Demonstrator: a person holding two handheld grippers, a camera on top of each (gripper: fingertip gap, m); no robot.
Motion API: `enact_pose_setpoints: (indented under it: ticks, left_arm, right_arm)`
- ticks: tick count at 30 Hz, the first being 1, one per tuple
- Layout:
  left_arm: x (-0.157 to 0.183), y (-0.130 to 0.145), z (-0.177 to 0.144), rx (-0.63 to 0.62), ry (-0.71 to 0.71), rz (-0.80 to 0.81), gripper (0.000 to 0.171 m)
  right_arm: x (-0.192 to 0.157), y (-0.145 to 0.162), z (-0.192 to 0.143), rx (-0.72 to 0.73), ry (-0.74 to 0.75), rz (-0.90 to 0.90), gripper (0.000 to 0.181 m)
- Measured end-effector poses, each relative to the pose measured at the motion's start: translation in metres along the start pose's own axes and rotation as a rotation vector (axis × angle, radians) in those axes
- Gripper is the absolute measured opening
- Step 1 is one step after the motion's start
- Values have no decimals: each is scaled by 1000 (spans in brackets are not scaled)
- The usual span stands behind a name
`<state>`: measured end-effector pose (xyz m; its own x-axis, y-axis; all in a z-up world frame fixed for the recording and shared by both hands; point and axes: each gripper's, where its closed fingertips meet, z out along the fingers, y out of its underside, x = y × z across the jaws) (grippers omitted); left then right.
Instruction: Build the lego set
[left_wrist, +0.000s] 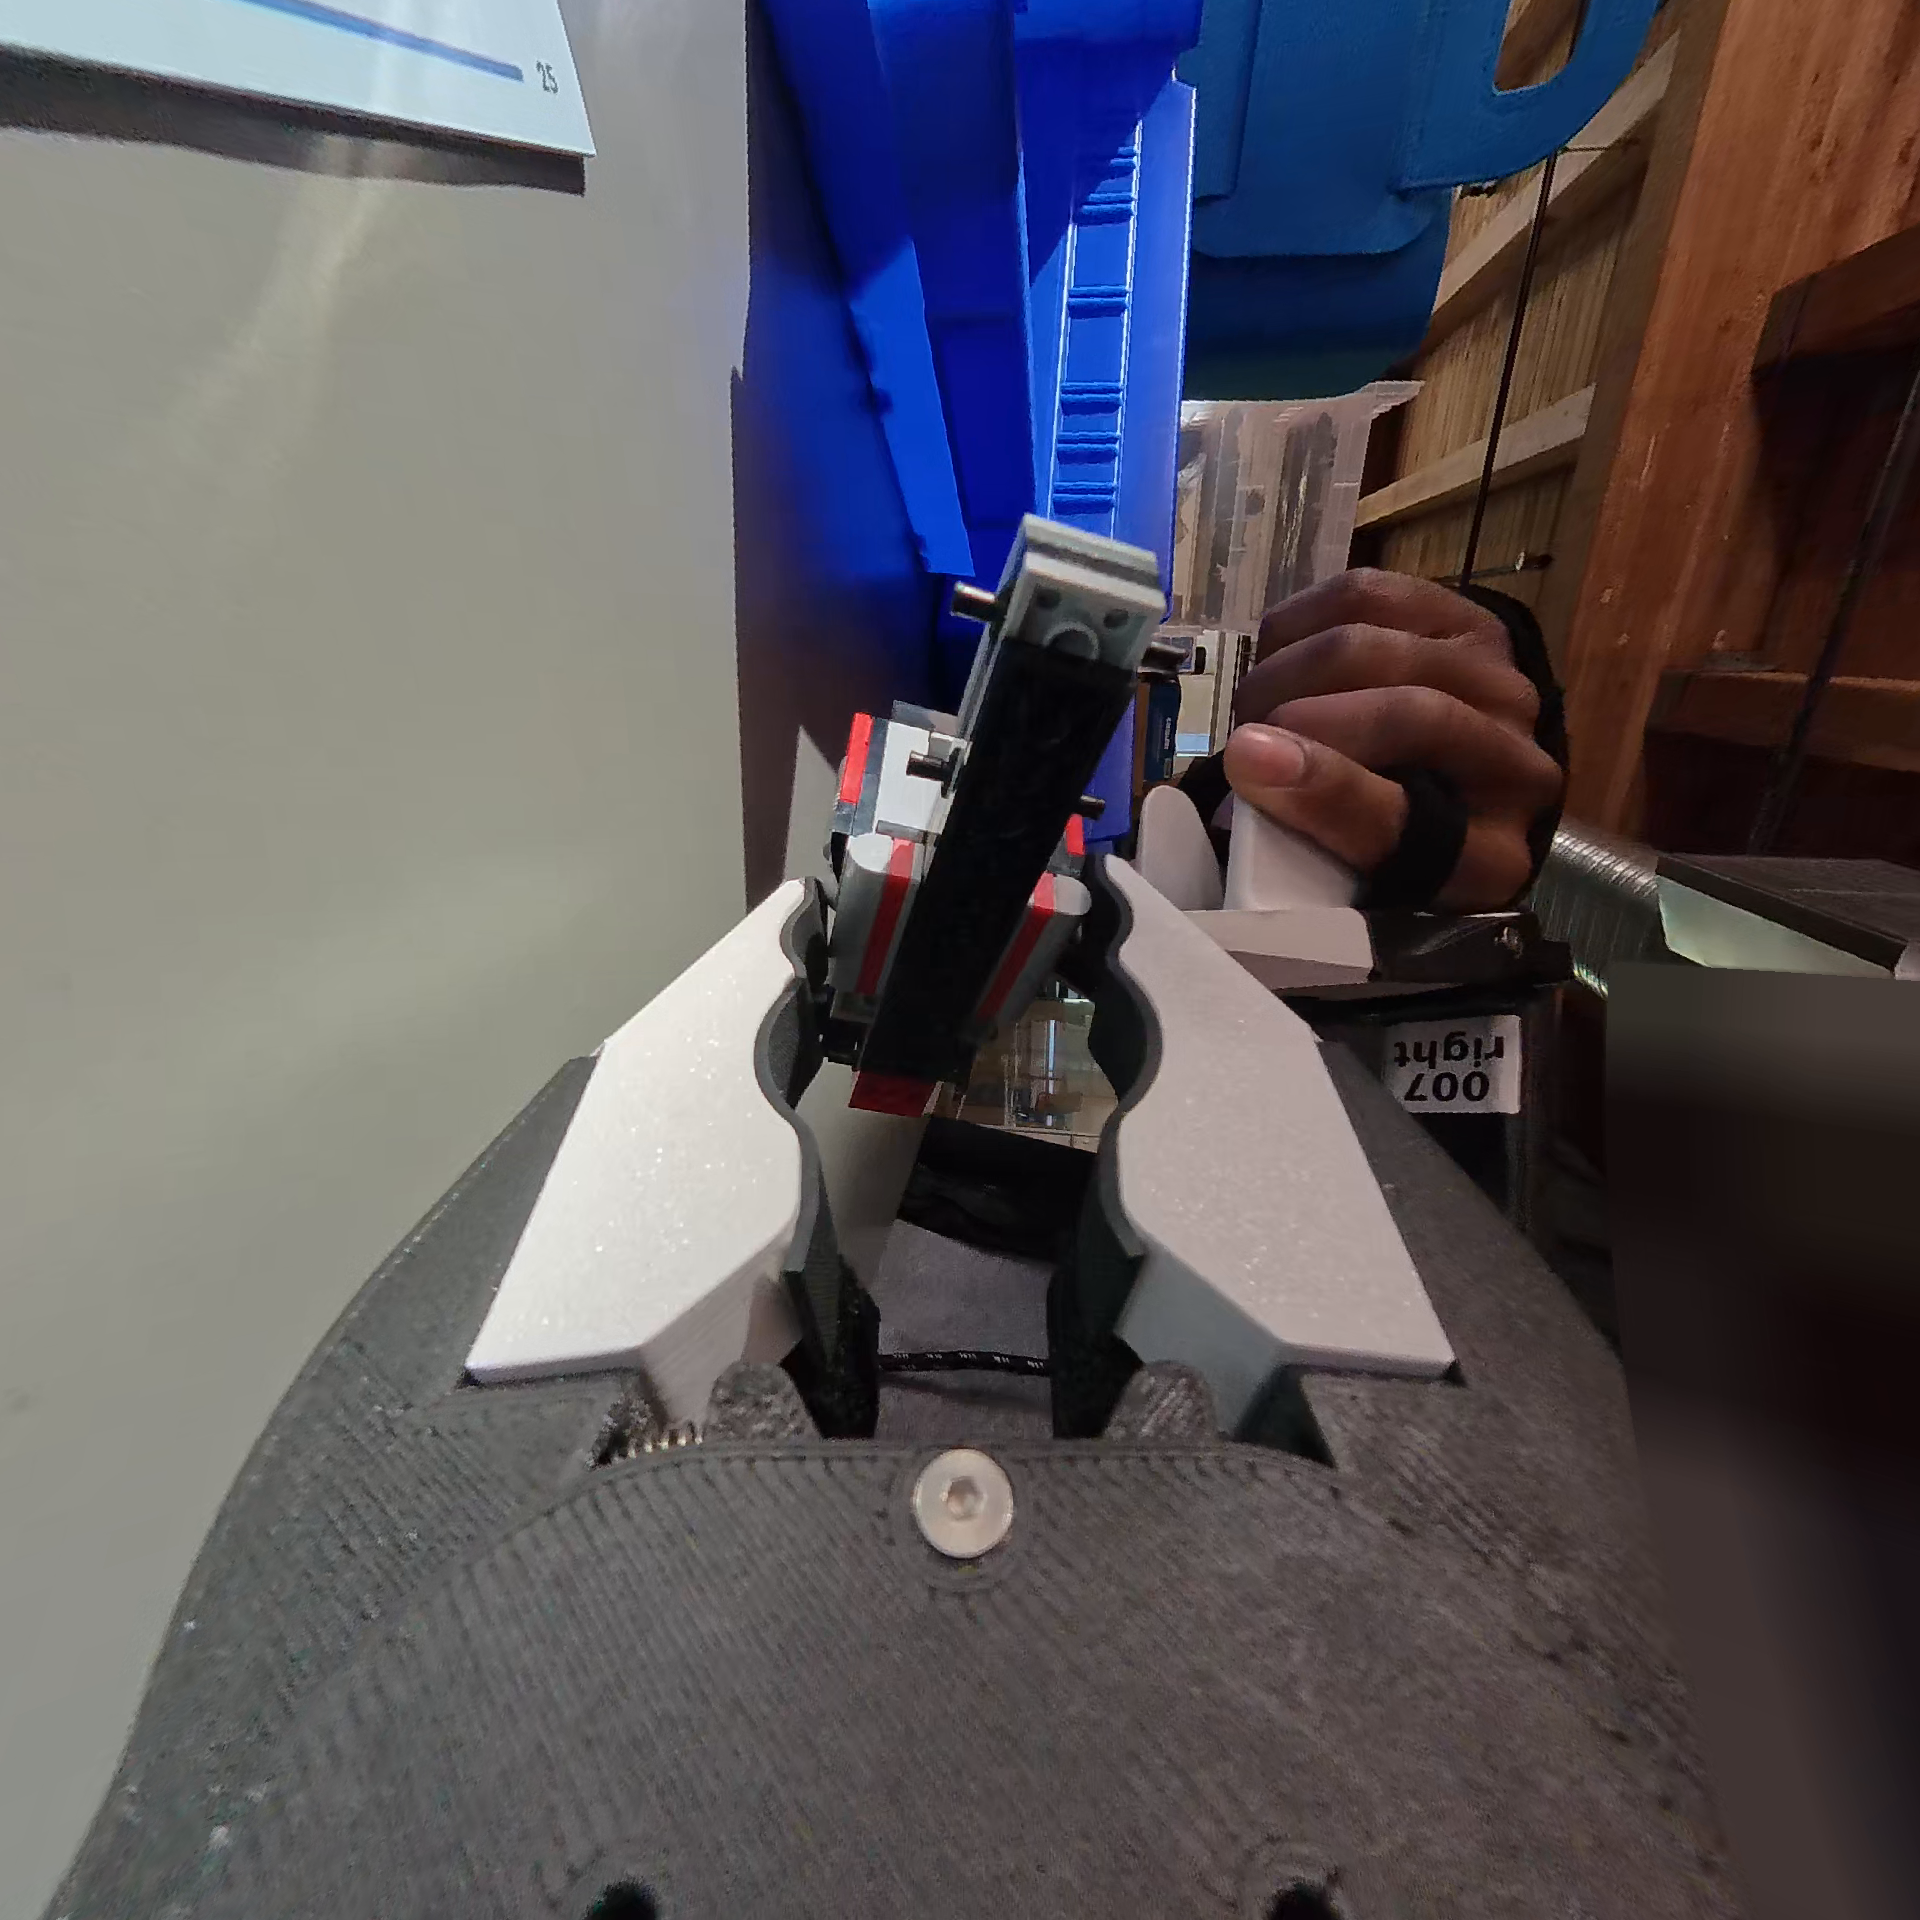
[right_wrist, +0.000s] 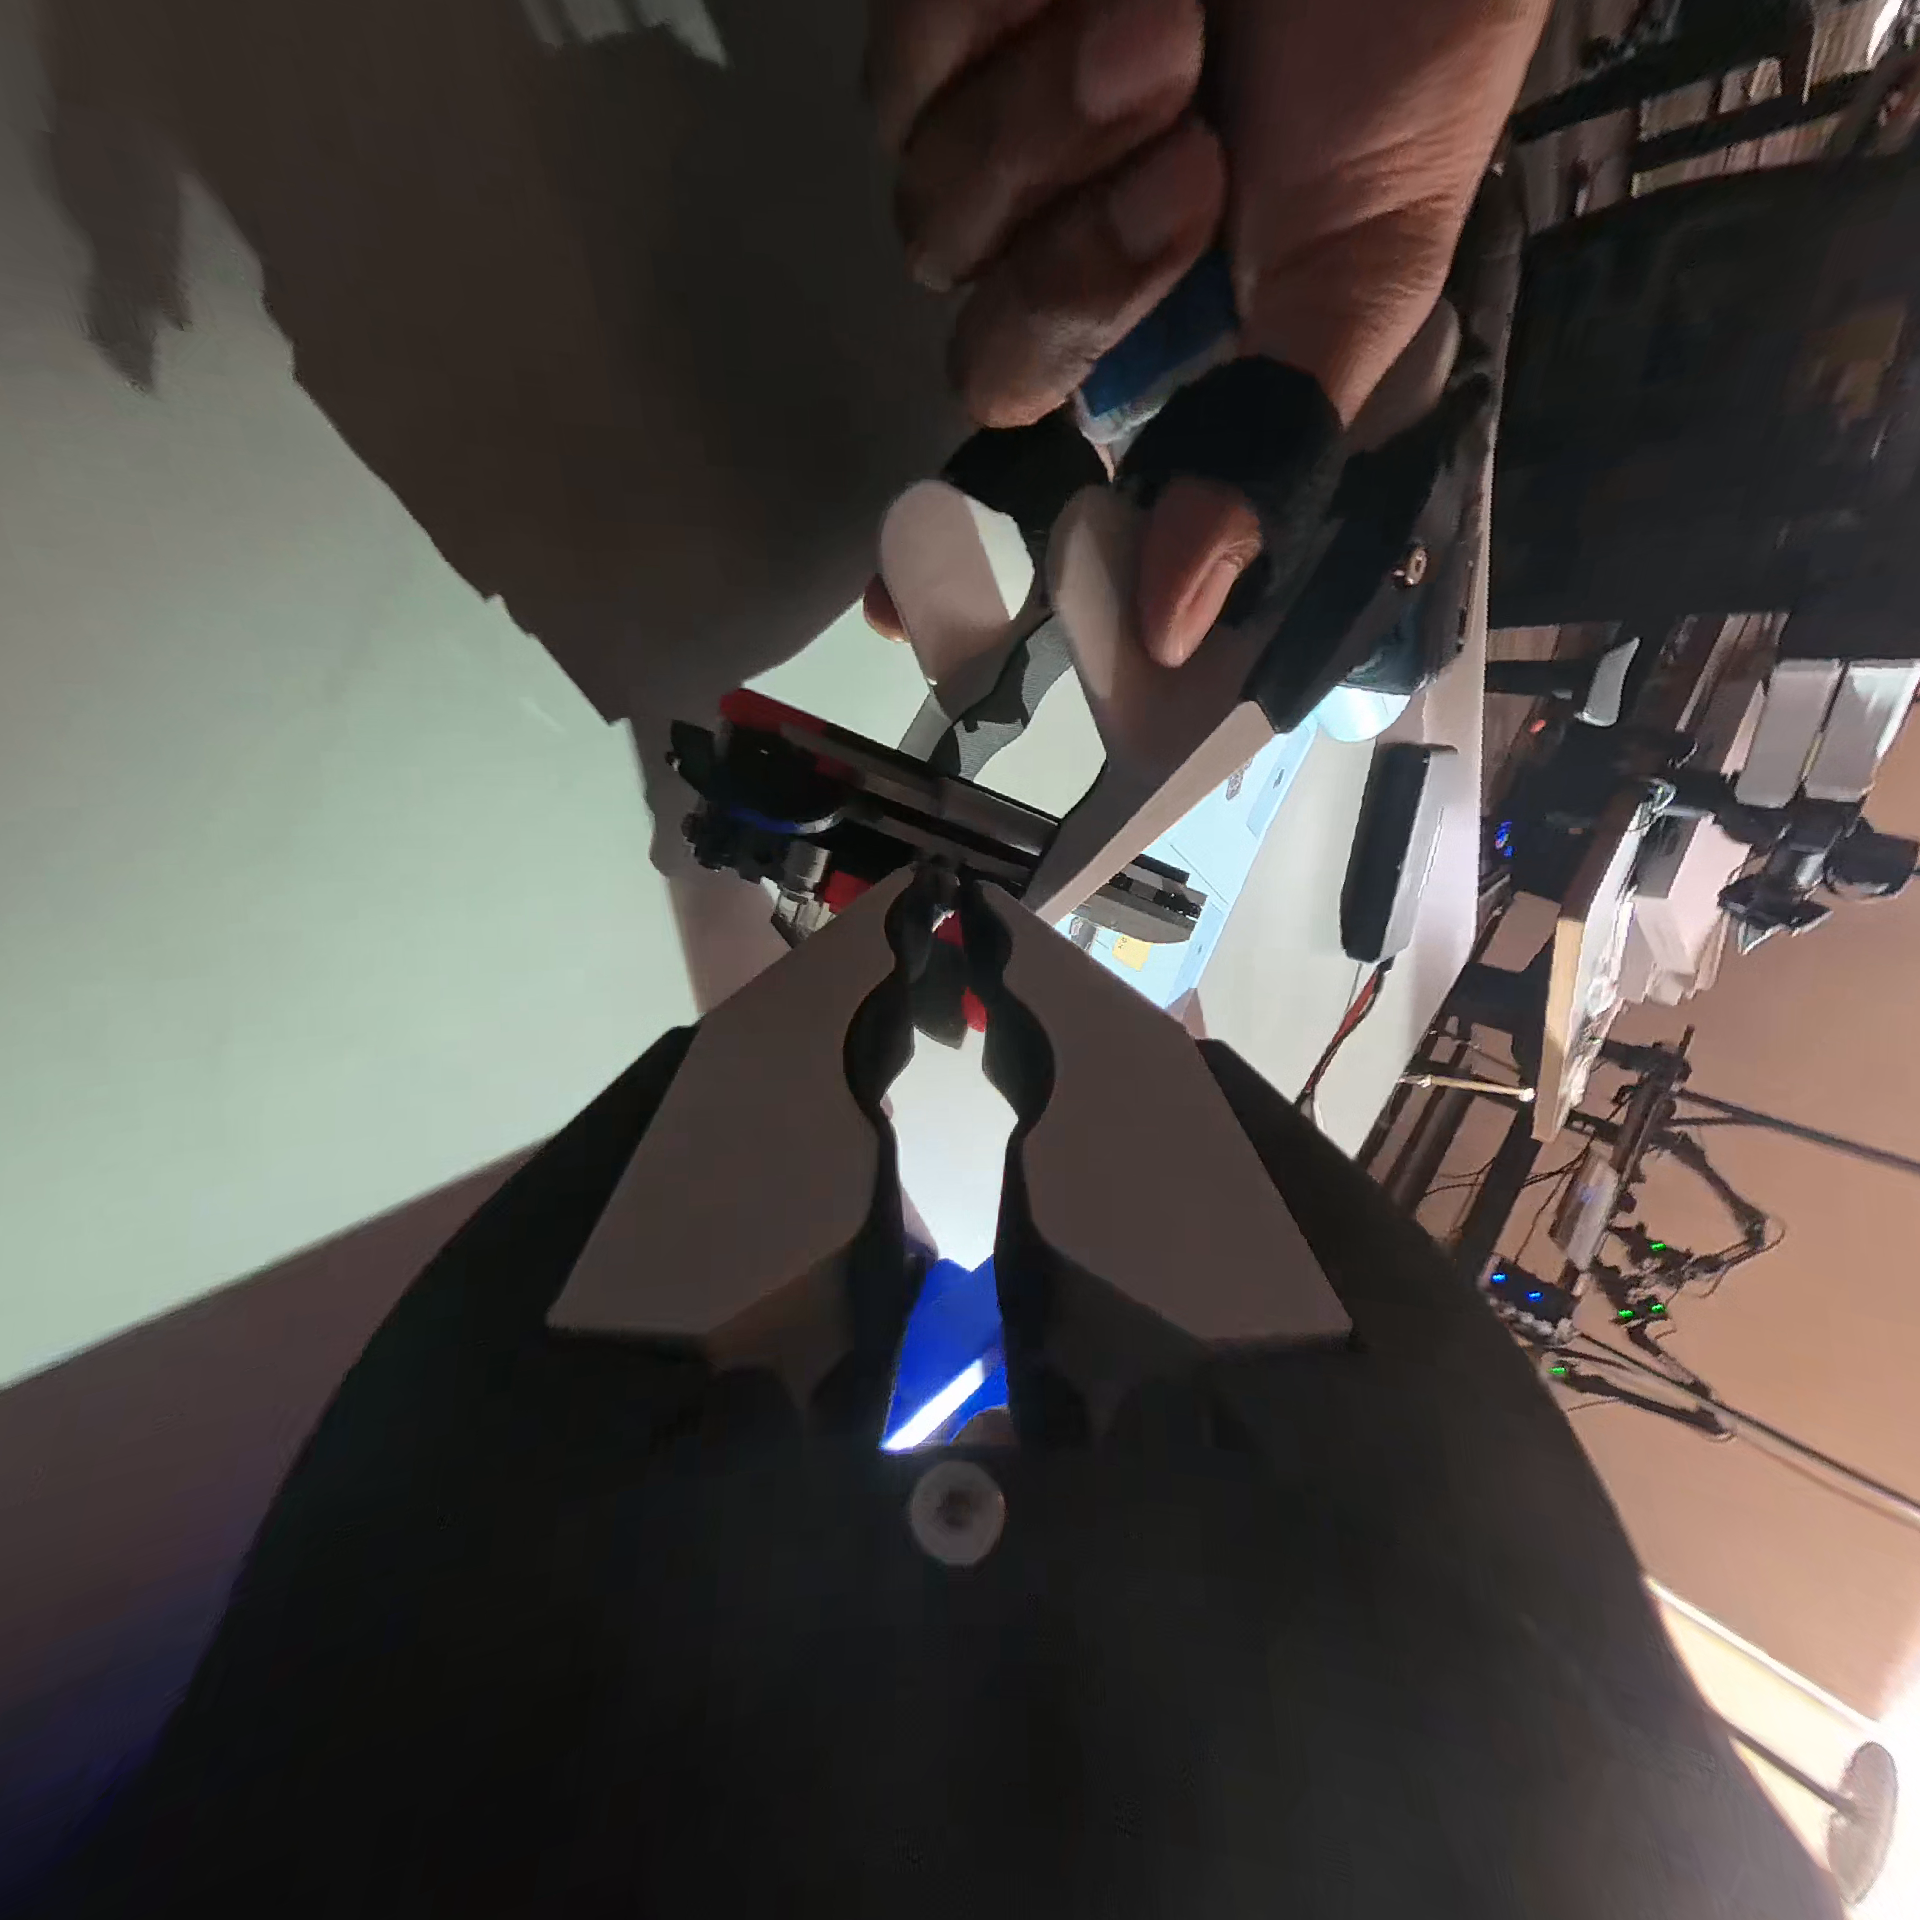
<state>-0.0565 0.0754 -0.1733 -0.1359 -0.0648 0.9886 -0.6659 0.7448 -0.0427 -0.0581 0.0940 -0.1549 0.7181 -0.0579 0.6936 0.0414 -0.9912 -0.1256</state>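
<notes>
Here: left tool (left_wrist: 956, 935) clamped on lego model (left_wrist: 997, 831); right tool (right_wrist: 943, 883) pinching model's underside; blue bin (left_wrist: 935, 312) behind, contents unseen.

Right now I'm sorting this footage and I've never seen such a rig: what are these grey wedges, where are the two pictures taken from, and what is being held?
The wedges are the jaws of two hand-held grippers. A person squeezes each one; no robot arm is involved. Each picture comes from a camera on one gripper, looking along its jaws.

The left gripper clamps a partly built lego model of black, grey and red pieces. The right gripper has its tips nearly together at the same model, apparently pinching something small; it is too dark to name. Each view shows the person's other hand. Both grippers are lifted, so little of any surface shows.
</notes>
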Motion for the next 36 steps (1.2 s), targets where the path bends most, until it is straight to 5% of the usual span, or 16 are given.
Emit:
enact_pose_setpoints:
  ticks: [36]
  left_arm:
    - [-4,-1,1,42,-26,-29,50]
  right_arm:
    - [-3,-5,10,16,68,-152,0]
